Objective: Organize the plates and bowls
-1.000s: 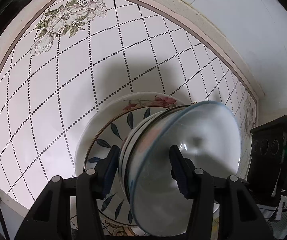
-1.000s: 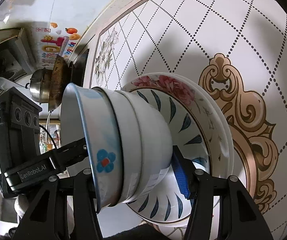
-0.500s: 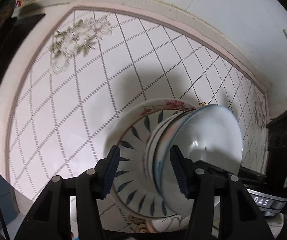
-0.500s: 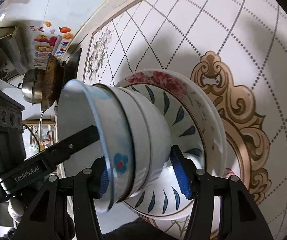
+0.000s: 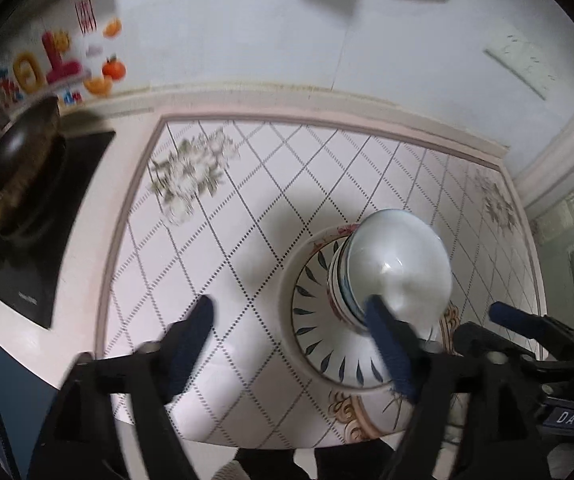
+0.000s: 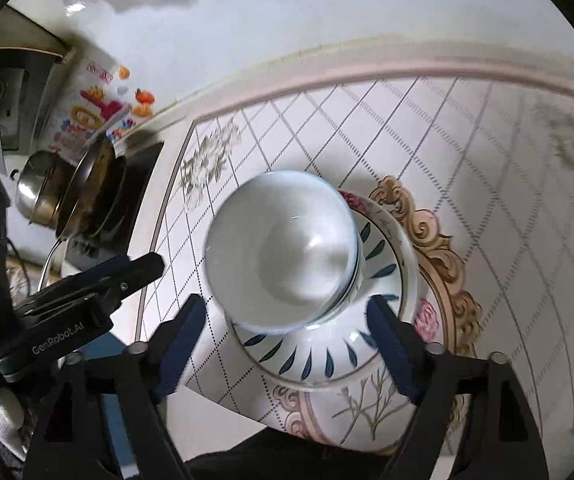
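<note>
A stack of nested white bowls (image 5: 403,264) (image 6: 283,248) stands free on a stack of plates (image 5: 327,364) (image 6: 319,360) with blue leaf marks and flowered rims. My left gripper (image 5: 291,340) hangs above and to the left of the stack. Its jaws are opening, and nothing is held between them. The right gripper (image 6: 285,340) hovers over the near side of the stack, its jaws also opening wide of the bowls and touching nothing. Each gripper shows in the other's view: the right gripper (image 5: 527,320) and the left gripper (image 6: 87,292).
The dishes sit on a counter with a diamond-tile pattern (image 5: 247,200) and a gold scroll motif (image 6: 439,248). At the left are a black cooktop (image 5: 35,220), a dark wok (image 5: 11,168) and a steel pot (image 6: 39,196). A white wall with stickers runs behind.
Both grippers were shut on the bowl stack. They have let go, spread their jaws and risen back, so the bowls now look smaller and rest on the plates.
</note>
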